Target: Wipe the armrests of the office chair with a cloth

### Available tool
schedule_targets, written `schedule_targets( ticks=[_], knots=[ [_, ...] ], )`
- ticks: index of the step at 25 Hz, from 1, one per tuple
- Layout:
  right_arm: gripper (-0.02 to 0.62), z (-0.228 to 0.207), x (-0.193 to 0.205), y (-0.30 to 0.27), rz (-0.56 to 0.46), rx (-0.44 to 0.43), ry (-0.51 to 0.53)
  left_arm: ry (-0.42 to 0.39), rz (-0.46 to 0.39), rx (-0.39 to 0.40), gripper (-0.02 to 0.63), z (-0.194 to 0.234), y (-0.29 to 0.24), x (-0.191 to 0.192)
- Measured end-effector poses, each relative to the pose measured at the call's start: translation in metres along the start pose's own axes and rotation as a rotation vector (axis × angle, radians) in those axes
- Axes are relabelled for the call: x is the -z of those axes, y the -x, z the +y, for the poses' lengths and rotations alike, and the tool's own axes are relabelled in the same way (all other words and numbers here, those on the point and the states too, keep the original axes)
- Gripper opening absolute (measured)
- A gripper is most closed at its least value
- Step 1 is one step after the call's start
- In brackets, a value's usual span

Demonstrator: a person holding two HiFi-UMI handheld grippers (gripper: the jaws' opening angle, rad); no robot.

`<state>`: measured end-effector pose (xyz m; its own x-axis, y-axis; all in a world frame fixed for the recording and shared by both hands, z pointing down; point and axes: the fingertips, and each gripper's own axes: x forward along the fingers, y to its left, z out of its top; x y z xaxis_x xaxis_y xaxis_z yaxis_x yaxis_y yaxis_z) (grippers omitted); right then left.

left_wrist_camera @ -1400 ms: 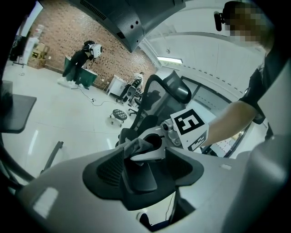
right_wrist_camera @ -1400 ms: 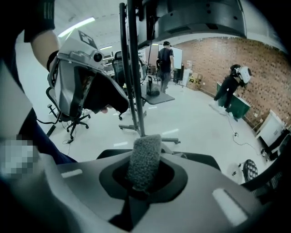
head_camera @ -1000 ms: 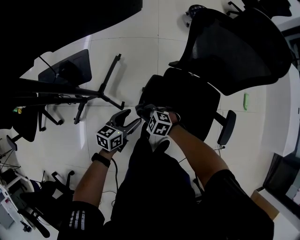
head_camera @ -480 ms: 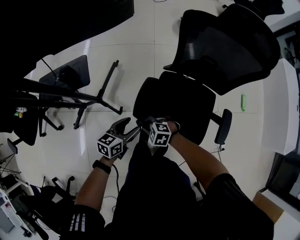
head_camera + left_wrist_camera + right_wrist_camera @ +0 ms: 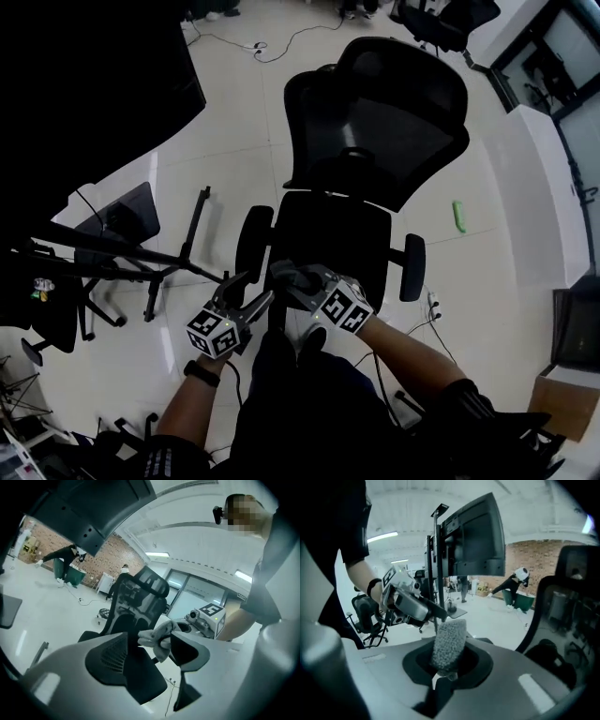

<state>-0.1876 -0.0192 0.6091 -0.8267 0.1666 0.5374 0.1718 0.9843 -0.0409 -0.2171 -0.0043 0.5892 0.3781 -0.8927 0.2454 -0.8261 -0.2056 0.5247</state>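
The black office chair (image 5: 366, 141) faces me, its left armrest (image 5: 251, 242) and right armrest (image 5: 413, 266) on either side of the seat. My right gripper (image 5: 284, 274) hovers over the seat's front edge, shut on a grey cloth (image 5: 449, 644). My left gripper (image 5: 251, 289) is just to its left with the jaws spread open. From the left gripper view, the cloth (image 5: 157, 637) hangs in the gap ahead of the open left gripper (image 5: 148, 641); whether they touch is unclear. The right gripper (image 5: 443, 670) faces the left gripper's body (image 5: 405, 603).
A black stand with splayed legs (image 5: 178, 258) and a dark monitor (image 5: 473, 536) are at the left. A green object (image 5: 458, 216) lies on the white floor right of the chair. Another chair's base (image 5: 52, 328) is lower left. People stand far off by the brick wall (image 5: 515, 581).
The head view has swung so the chair now stands square and upright in front. Both grippers sit lower in the picture, still close together over the seat's front. The cloth stays in the right gripper.
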Motion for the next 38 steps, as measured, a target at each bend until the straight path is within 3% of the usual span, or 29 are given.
schedule_targets(
  ticks=[7,11,15,22,28,38],
  knots=[
    [0.034,0.004,-0.047,0.157,-0.213,0.177,-0.066,-0.091,-0.037,0.115,0.307,-0.113,-0.018,-0.039],
    [0.034,0.029,-0.049,0.211,-0.253,0.22,-0.069,-0.095,-0.048,0.169,0.307,-0.17,-0.019,-0.046],
    [0.034,0.053,-0.054,0.246,-0.308,0.27,-0.092,-0.168,-0.01,0.25,0.307,-0.215,-0.012,-0.041],
    [0.034,0.109,-0.077,0.261,-0.363,0.336,-0.162,-0.209,0.005,0.335,0.307,-0.245,0.029,-0.036],
    [0.034,0.169,-0.111,0.229,-0.411,0.399,-0.146,-0.278,0.025,0.433,0.307,-0.26,0.1,-0.02],
    [0.034,0.246,-0.135,0.213,-0.436,0.494,-0.193,-0.293,0.035,0.465,0.307,-0.25,0.2,-0.002]
  ],
)
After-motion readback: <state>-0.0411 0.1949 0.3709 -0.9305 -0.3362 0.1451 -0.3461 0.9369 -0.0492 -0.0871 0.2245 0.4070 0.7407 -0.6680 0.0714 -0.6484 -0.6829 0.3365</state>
